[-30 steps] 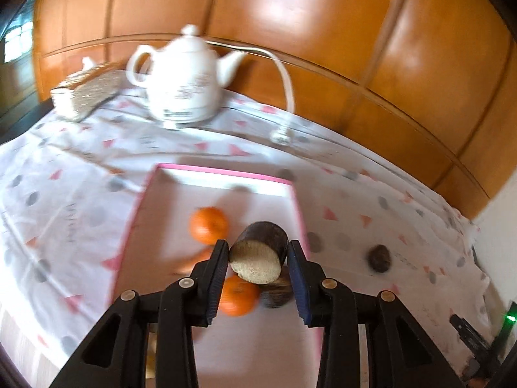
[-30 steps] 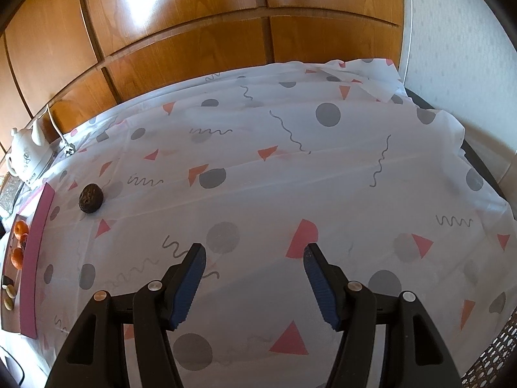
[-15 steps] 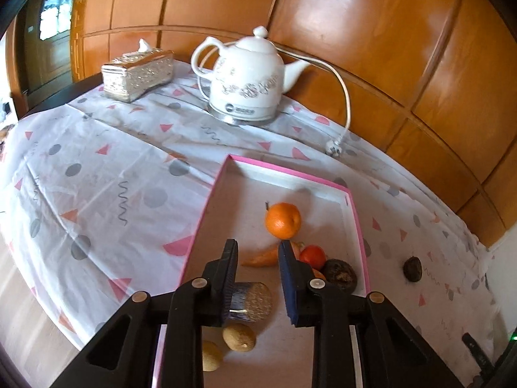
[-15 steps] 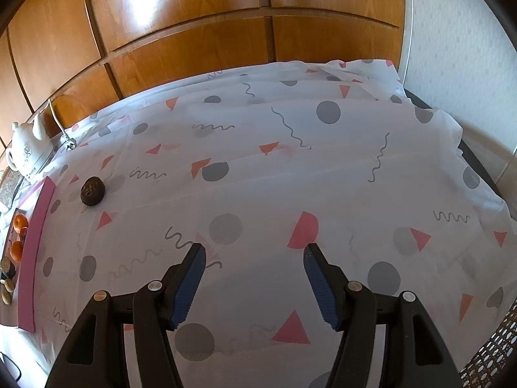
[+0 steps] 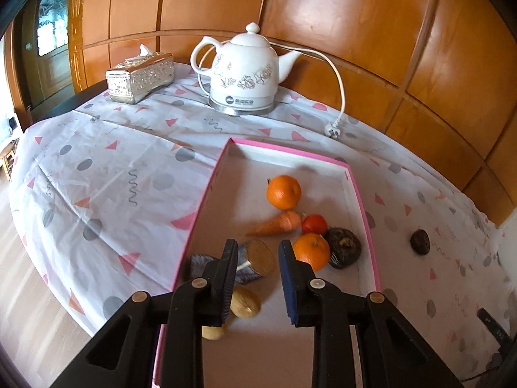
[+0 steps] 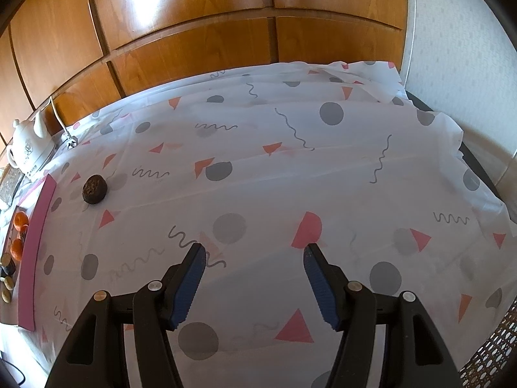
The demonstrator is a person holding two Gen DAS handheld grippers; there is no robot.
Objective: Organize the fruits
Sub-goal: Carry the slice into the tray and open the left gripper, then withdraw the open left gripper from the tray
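In the left wrist view a pink-edged box holds two oranges, a carrot, a small red fruit, a dark round fruit, two pale round fruits and a dark cylinder with a tan cut end. My left gripper is open just above the cylinder, which lies in the box. One more dark fruit lies on the cloth right of the box. My right gripper is open and empty above the cloth.
A white kettle with its cord and plug stands behind the box. A silver tissue box is at the back left. The table edge and floor are at the left. A wood-panel wall runs along the back.
My left gripper carried the cylinder down toward the near left of the box, then opened and left it lying there. The right gripper stayed open and barely shifted.
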